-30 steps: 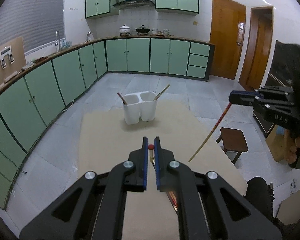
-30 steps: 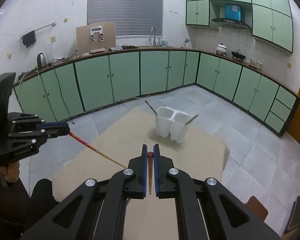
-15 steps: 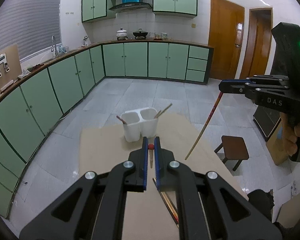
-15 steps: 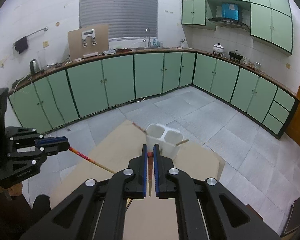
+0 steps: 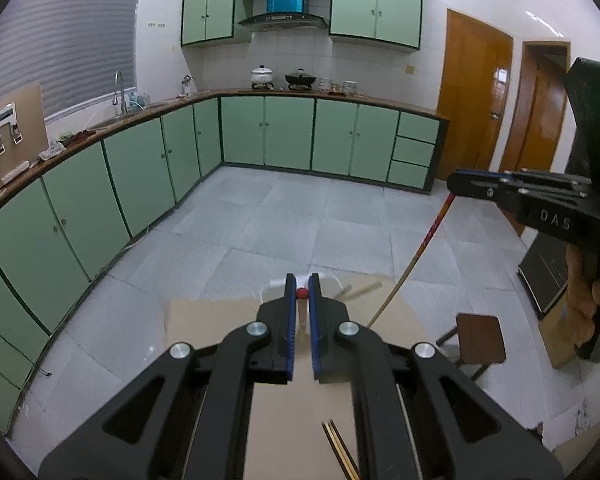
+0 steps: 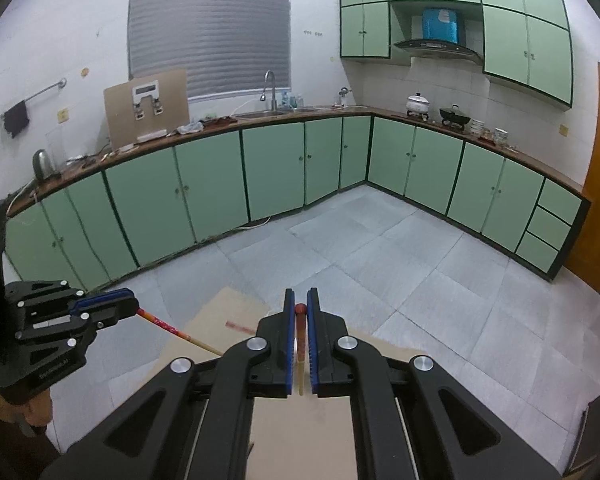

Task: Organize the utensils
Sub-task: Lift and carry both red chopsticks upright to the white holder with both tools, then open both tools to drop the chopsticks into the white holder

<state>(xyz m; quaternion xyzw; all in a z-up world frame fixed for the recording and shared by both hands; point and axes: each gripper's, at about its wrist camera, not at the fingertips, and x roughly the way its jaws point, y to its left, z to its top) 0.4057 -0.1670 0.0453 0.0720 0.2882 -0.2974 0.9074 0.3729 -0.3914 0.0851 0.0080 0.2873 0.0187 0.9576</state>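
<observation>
My left gripper (image 5: 301,294) is shut on a red-topped chopstick (image 5: 301,312) that hangs down between its jaws. It also shows at the left of the right wrist view (image 6: 130,306), with its chopstick (image 6: 172,329) slanting down to the right. My right gripper (image 6: 301,308) is shut on another red-topped chopstick (image 6: 300,344). It shows at the right of the left wrist view (image 5: 454,184), with its chopstick (image 5: 416,258) pointing down. The white two-cup holder (image 5: 332,280) sits mostly hidden behind my left jaws. More chopsticks (image 5: 338,450) lie on the table.
The tan table (image 5: 208,320) lies below both grippers and also shows in the right wrist view (image 6: 228,304). A small brown stool (image 5: 480,338) stands on the floor to the right. Green cabinets line the walls.
Both grippers have risen and tilted up with their chopsticks. The holder has slid down in view and is now mostly hidden behind the jaws.
</observation>
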